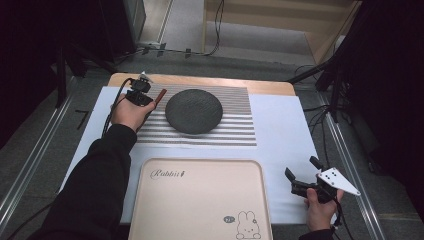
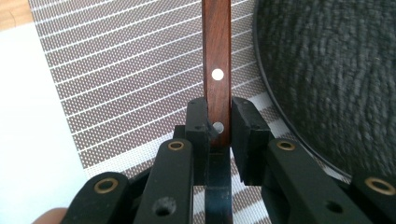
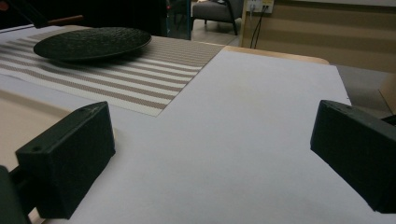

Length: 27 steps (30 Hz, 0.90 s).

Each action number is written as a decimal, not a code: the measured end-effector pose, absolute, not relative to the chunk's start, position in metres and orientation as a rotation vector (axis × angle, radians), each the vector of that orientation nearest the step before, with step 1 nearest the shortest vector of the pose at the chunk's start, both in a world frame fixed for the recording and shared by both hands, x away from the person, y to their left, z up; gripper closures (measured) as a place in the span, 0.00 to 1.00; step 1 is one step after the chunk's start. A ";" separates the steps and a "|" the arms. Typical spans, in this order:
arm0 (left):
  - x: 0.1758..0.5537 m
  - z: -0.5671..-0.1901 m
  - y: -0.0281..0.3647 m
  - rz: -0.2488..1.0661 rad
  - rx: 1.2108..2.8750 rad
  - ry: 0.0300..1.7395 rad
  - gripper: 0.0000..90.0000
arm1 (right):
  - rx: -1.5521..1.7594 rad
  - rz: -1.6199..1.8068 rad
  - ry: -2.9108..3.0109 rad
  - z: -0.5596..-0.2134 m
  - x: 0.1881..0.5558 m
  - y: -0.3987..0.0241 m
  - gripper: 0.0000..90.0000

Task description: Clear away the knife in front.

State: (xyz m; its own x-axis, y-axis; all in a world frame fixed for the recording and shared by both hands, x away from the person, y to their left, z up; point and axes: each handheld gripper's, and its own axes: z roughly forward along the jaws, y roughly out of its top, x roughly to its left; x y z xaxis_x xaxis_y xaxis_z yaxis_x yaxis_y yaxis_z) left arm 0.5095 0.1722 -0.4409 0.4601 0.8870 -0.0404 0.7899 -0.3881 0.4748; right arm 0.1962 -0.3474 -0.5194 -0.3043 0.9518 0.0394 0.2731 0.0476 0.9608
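Observation:
A brown wooden handle with round metal rivets lies on the striped placemat, just left of the dark round plate. My left gripper is shut on the handle's near end. From above, the left gripper sits at the mat's far left corner, with the wooden handle poking out beside the dark plate. My right gripper hovers open over the white table cover at the front right, nothing between its jaws. In the right gripper view the plate lies far off to the left.
A beige tray with a rabbit drawing sits at the front centre. The striped placemat lies on a white table cover. Cables and dark stands ring the table on the floor.

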 end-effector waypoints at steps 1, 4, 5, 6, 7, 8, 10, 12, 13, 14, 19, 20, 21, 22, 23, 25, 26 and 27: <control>0.508 -0.440 0.173 0.300 2.284 1.395 0.86 | 1.248 1.288 1.658 -0.519 0.196 -0.347 0.00; 0.503 -0.434 0.175 0.249 2.280 1.362 0.86 | 1.247 1.287 1.659 -0.519 0.196 -0.347 0.00; 0.501 -0.433 0.176 0.220 2.274 1.351 0.86 | 1.246 1.287 1.660 -0.519 0.196 -0.347 0.00; 0.499 -0.431 0.176 0.222 2.272 1.340 0.86 | 1.246 1.287 1.660 -0.519 0.196 -0.347 0.00; 0.496 -0.429 0.176 0.218 2.272 1.329 0.86 | 1.245 1.287 1.660 -0.519 0.196 -0.347 0.00; 0.494 -0.428 0.176 0.210 2.271 1.319 0.86 | 1.246 1.289 1.659 -0.519 0.196 -0.348 0.00; 0.489 -0.424 0.176 0.213 2.269 1.296 0.86 | 1.247 1.288 1.660 -0.519 0.196 -0.347 0.00; 0.483 -0.421 0.176 0.222 2.264 1.276 0.86 | 1.247 1.284 1.661 -0.519 0.196 -0.347 0.00; 0.480 -0.420 0.176 0.231 2.258 1.271 0.86 | 1.247 1.283 1.661 -0.519 0.196 -0.347 0.00; 0.478 -0.419 0.176 0.237 2.259 1.263 0.86 | 1.248 1.283 1.661 -0.519 0.196 -0.347 0.00; 0.466 -0.416 0.177 0.245 2.269 1.232 0.86 | 1.247 1.283 1.662 -0.519 0.196 -0.347 0.00; 0.464 -0.416 0.178 0.243 2.269 1.228 0.86 | 1.247 1.283 1.661 -0.519 0.196 -0.347 0.00; 0.461 -0.416 0.178 0.246 2.268 1.224 0.86 | 1.246 1.282 1.662 -0.519 0.196 -0.347 0.00; 0.459 -0.416 0.178 0.249 2.269 1.222 0.86 | 1.246 1.282 1.662 -0.519 0.196 -0.347 0.00; 0.457 -0.415 0.178 0.252 2.269 1.217 0.86 | 1.246 1.282 1.662 -0.519 0.196 -0.347 0.00; 0.452 -0.414 0.179 0.258 2.269 1.209 0.86 | 1.247 1.283 1.662 -0.519 0.196 -0.347 0.00; 0.450 -0.413 0.179 0.264 2.265 1.209 0.86 | 1.246 1.283 1.662 -0.519 0.196 -0.347 0.00; 0.447 -0.413 0.179 0.267 2.263 1.209 0.86 | 1.246 1.282 1.662 -0.519 0.196 -0.347 0.00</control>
State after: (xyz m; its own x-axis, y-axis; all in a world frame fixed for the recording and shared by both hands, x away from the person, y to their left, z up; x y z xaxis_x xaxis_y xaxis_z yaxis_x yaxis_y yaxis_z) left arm 0.4471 0.1789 -0.4125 0.5746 0.8143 -0.0824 0.7040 -0.4404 0.5571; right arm 0.1959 -0.3471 -0.5193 -0.3045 0.9519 0.0344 0.2749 0.0533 0.9600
